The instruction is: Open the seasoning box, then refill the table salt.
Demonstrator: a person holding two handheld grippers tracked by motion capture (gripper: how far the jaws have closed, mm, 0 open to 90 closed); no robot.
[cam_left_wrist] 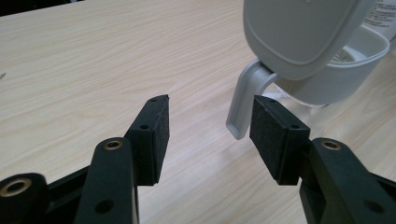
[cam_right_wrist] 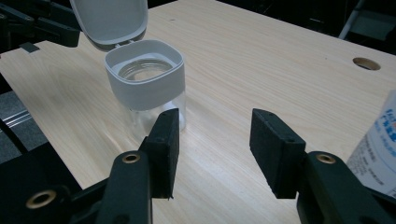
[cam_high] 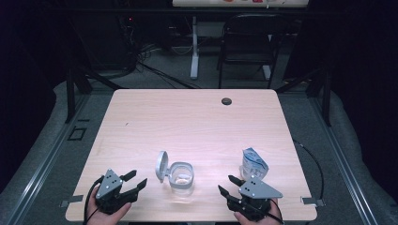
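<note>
Nearest, at the bottom edge of the high view, the left gripper (cam_high: 133, 180) sits lower left with jaws spread wide, nothing between them. Lower right, the right gripper (cam_high: 226, 184) has jaws parted about halfway, also empty. Between them, just above, stands the clear glass jar with a white squared plastic collar (cam_high: 180, 177) on the pale wooden table (cam_high: 187, 122); its white hinged lid (cam_high: 162, 165) stands open on the jar's left side. A white and blue crumpled plastic packet (cam_high: 254, 162) stands just above the right gripper. Farther off, at the upper centre, a dark round cable hole (cam_high: 226, 101) marks the table.
</note>
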